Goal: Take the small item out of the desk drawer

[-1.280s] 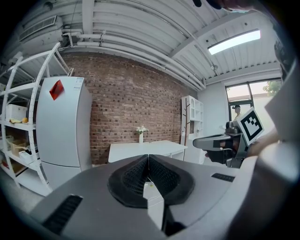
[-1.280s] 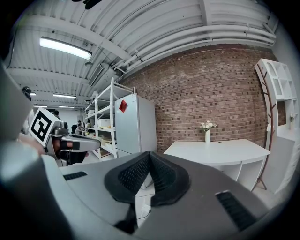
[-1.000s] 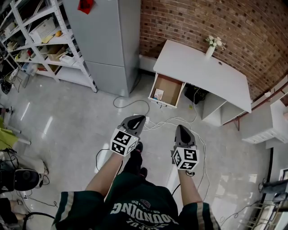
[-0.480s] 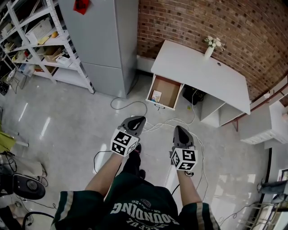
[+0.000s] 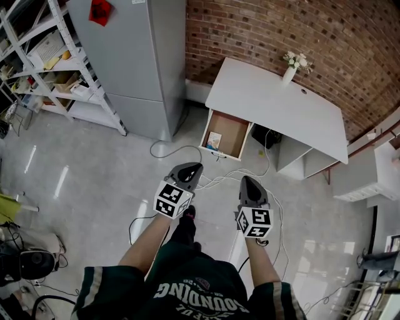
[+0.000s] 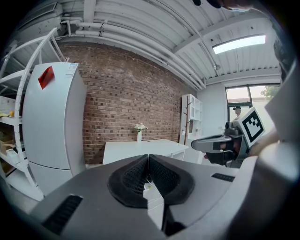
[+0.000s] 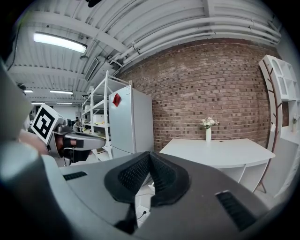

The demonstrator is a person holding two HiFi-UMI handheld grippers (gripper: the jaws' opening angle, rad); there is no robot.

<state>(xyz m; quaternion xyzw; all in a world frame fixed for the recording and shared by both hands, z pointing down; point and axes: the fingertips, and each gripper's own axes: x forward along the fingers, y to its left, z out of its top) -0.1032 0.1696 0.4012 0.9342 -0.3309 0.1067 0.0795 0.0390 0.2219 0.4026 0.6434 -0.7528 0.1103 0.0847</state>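
Head view: both arms reach forward, holding the left gripper and right gripper over the floor, well short of the desk. The drawer stands open, and a small item lies by its left edge. Left gripper view: pads pressed together, nothing between. Right gripper view: pads together, empty.

The only lettering I can read is on the dark shirt: big white capitals, upside down in the head view, spelling "OUNDING", with a smaller line under them too fine to read. The red sticker on the fridge is illegible.
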